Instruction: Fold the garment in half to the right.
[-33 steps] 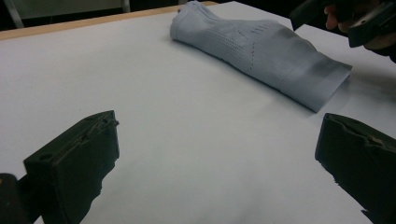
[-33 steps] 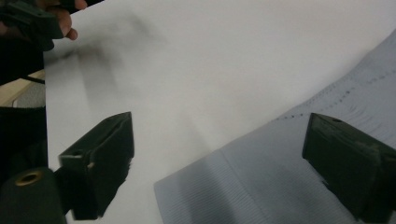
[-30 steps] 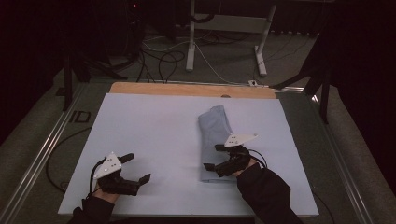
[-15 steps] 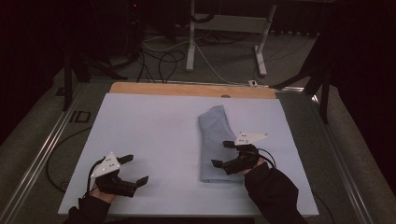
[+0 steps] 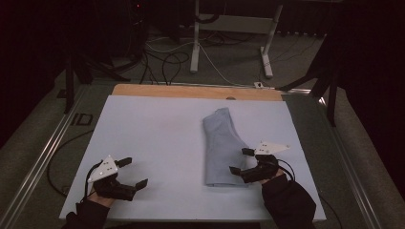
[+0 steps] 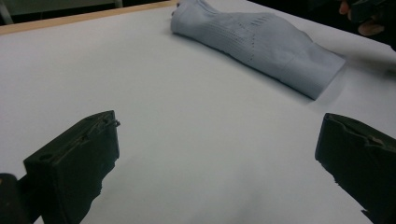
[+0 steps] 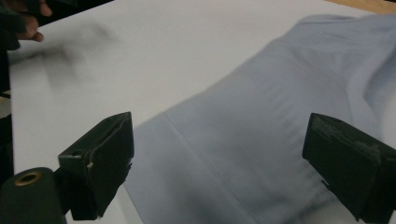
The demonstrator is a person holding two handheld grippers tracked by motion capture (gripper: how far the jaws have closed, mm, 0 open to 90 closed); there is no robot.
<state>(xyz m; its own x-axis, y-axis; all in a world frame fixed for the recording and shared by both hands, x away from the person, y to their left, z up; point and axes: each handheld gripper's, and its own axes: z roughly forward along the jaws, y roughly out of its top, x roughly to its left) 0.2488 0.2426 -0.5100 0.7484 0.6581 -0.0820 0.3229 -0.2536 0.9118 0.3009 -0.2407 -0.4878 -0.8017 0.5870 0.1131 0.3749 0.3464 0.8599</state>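
Note:
A folded pale blue garment (image 5: pixel 222 145) lies lengthwise on the white table sheet (image 5: pixel 157 138), right of centre. My right gripper (image 5: pixel 241 161) is open, its jaws spread over the garment's near right edge with nothing between them. In the right gripper view the garment (image 7: pixel 261 135) lies just beyond the wide-apart jaws of the right gripper (image 7: pixel 224 168). My left gripper (image 5: pixel 132 172) stands open over bare sheet at the near left, well away from the cloth. The left gripper view looks between that gripper's spread jaws, with the left gripper (image 6: pixel 219 154) above the sheet and the garment (image 6: pixel 261 44) far off.
A wooden strip (image 5: pixel 191 90) borders the sheet's far edge. Metal rails (image 5: pixel 43 157) run along the left side. Beyond the table stand a white frame (image 5: pixel 229 28) and loose cables (image 5: pixel 162 62) on a dark floor.
My right gripper has shifted slightly right and toward the near edge along the garment. The left gripper has drawn a little nearer the front edge. Both stay open.

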